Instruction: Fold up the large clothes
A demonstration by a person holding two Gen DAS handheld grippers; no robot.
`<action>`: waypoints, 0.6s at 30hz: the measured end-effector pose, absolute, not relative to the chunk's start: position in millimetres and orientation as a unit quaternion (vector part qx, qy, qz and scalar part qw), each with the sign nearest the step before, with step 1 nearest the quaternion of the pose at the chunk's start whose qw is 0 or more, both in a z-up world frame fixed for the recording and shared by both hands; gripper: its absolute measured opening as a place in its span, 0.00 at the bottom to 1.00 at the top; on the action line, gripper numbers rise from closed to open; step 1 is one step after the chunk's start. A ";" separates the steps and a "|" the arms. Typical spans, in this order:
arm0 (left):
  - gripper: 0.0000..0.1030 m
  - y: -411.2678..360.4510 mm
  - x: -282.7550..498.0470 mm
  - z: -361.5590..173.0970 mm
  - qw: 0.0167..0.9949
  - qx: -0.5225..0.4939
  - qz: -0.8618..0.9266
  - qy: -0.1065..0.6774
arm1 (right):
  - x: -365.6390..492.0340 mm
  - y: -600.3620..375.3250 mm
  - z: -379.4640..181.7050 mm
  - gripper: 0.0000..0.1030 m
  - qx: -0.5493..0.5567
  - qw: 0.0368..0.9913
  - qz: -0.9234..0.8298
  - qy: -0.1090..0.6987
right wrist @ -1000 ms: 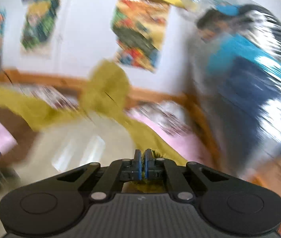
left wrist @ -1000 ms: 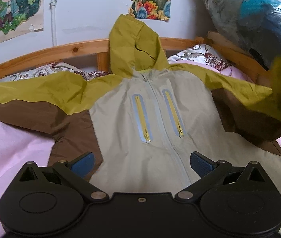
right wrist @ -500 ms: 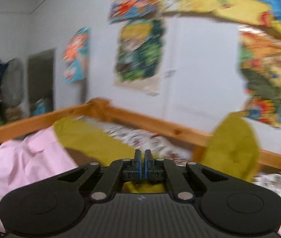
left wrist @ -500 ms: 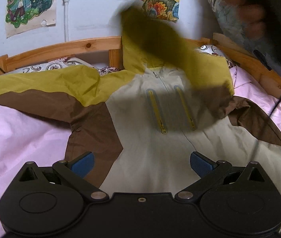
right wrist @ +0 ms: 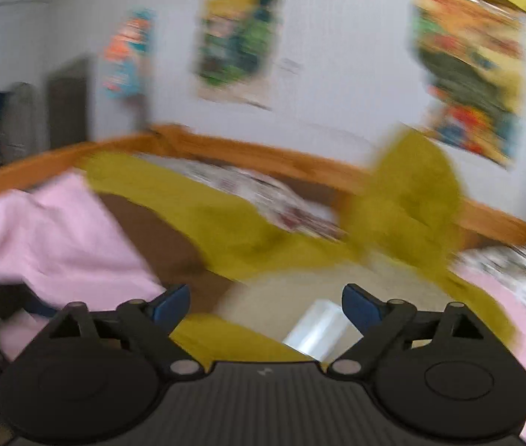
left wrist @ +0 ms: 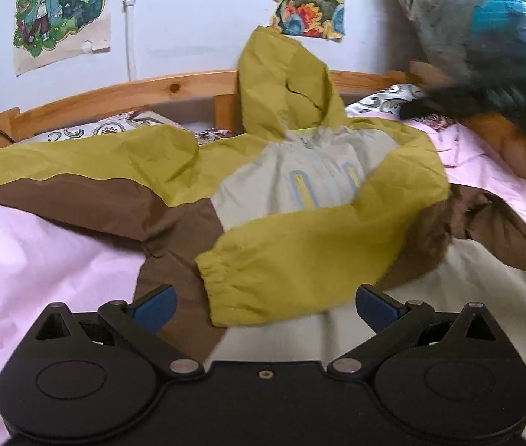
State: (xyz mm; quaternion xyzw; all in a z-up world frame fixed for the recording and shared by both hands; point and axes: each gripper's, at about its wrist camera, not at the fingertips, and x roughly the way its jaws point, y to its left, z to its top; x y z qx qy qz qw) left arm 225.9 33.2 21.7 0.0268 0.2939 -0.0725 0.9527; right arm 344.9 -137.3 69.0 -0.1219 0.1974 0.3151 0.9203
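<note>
Bed (left wrist: 32, 260) with pink sheet, jacket (left wrist: 300, 193) spread face up on it.
Right sleeve (left wrist: 300, 260) lies folded across the chest, cuff near left gripper (left wrist: 265, 306), fingers wide, empty. Right gripper (right wrist: 266, 306) fingers just opened wide over the jacket, nothing between; view blurred.

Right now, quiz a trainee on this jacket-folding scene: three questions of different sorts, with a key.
1. True or false: the right sleeve lies folded across the jacket front.
2. The left gripper is: A open, B shut on the cuff, C shut on the hood.
3. Fill in: the hood leans against the wooden ____.

Key: 1 true; 2 A; 3 bed rail.
</note>
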 end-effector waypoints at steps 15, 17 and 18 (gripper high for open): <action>0.35 82.0 345.1 -27.8 0.928 -0.059 -0.051 0.364 | 555.4 -292.9 -15.6 0.21 0.137 0.925 0.091 0.343; 0.32 76.1 348.5 -30.5 0.931 -0.063 -0.049 0.357 | 560.7 -288.5 -14.0 0.08 0.113 0.932 0.088 0.334; 0.23 71.7 348.3 -30.7 0.935 -0.060 -0.048 0.345 | 558.2 -282.7 -9.2 0.06 0.082 0.940 0.080 0.322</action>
